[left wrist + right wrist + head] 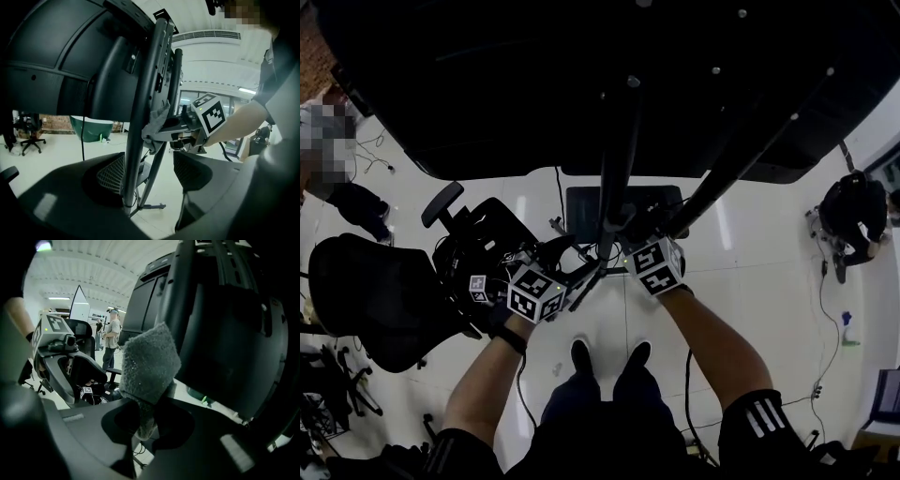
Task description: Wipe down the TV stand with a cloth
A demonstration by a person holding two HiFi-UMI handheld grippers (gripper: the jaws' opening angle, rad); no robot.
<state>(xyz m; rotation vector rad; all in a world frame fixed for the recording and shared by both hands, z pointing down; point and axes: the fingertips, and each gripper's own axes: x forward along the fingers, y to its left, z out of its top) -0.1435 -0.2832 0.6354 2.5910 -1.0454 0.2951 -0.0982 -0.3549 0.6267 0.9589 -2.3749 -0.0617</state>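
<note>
Pinching the grey cloth [150, 364] between nearly closed jaws, the right gripper [147, 420] held it against a pole of the TV stand [140, 108] — the left gripper [150, 176] kept its jaws wide apart, that pole between them, close to one pad.

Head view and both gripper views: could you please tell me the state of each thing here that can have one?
Left gripper: open, jaws apart, TV stand pole seen between them, unclamped.
Right gripper: shut on cloth.
Cloth: bunched, touching the pole.
TV: mounted on the stand, back towards the person, screen hidden.
Office chair: unoccupied.
</note>
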